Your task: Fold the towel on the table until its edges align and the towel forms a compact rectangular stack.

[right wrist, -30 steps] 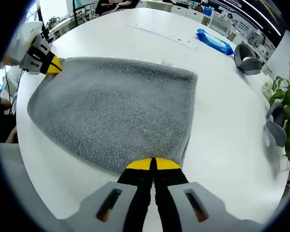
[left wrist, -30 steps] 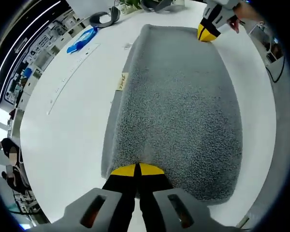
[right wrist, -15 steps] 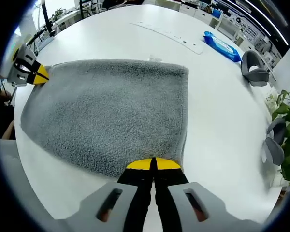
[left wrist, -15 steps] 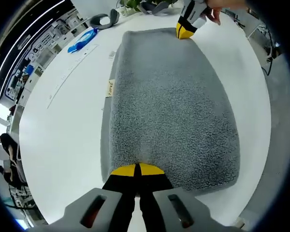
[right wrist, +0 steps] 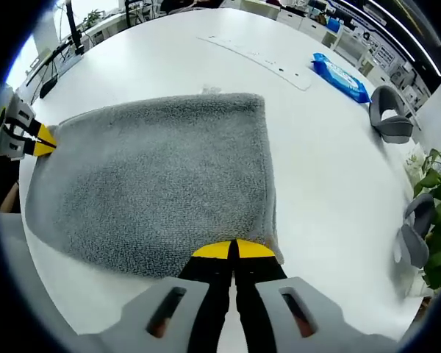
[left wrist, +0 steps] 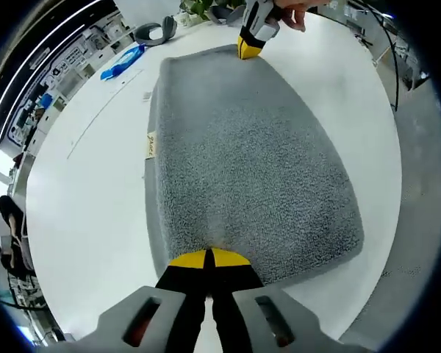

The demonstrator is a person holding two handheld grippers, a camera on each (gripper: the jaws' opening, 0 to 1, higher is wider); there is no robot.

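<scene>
A grey towel [left wrist: 242, 154] lies folded on the white table [left wrist: 88, 198], with a small label on its left edge. My left gripper [left wrist: 208, 257] is shut on the towel's near corner. At the far end of that view, the right gripper [left wrist: 250, 48] pinches the opposite corner, held by a hand. In the right gripper view the same towel [right wrist: 158, 176] spreads ahead, and my right gripper [right wrist: 234, 250] is shut on its near corner. The left gripper [right wrist: 40, 140] shows at the left edge of that view, on the towel's far corner.
A blue packet [right wrist: 342, 66] and a long clear ruler [right wrist: 253, 55] lie on the table beyond the towel. Grey headphones [right wrist: 389, 118] and a green plant [right wrist: 437, 213] sit at the right. The table's edge [left wrist: 382, 220] runs close along the towel's right side.
Both grippers stayed shut on their corners while the towel slid across the table. The right gripper has shifted leftward in the left gripper view; the towel's far edge sits lower in the right gripper view.
</scene>
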